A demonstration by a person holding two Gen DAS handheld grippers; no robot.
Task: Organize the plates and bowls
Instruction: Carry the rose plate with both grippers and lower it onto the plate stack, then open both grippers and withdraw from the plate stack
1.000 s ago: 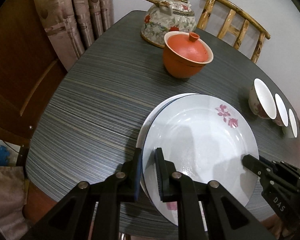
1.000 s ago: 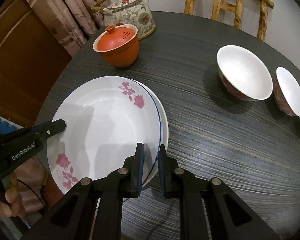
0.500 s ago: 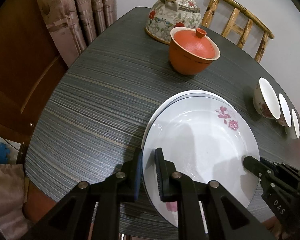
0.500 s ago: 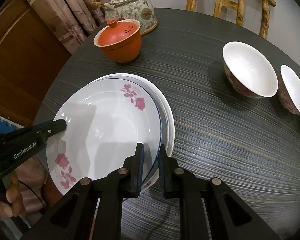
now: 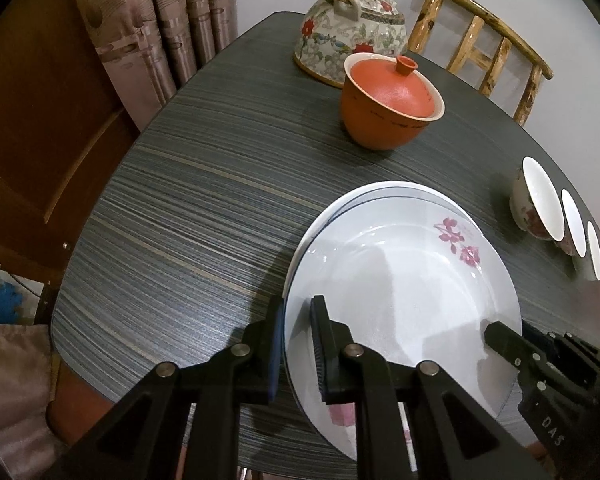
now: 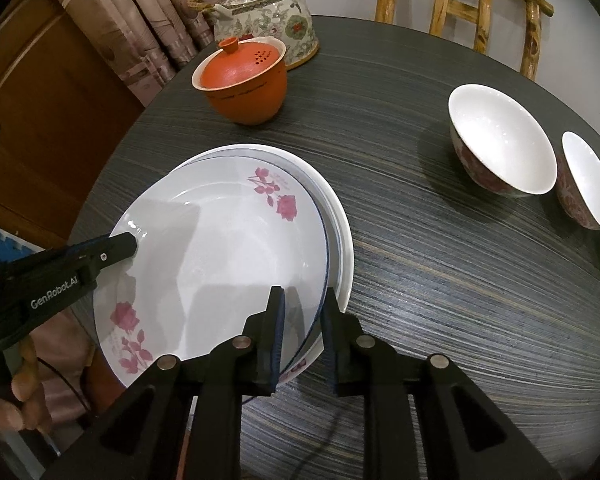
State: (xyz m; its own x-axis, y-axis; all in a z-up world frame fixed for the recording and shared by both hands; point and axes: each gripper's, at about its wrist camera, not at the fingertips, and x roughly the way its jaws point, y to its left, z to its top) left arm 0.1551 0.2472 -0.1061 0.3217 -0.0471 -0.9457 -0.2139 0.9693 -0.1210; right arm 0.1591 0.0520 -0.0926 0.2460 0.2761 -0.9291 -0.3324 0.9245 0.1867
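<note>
1. Desk (image 5: 188,208): dark and striped; it carries every dish.
2. Rose plate (image 6: 220,256): it now rests on the plates beneath, where a second ago it hung tilted above them. The plate stacking looks done.
3. Bowls (image 6: 504,140): well apart at the right, not yet nested.
4. My left claw (image 5: 298,346): narrow, clamped on the plate's rim.
5. My right claw (image 6: 302,334): jaws opening, rim between them.
</note>
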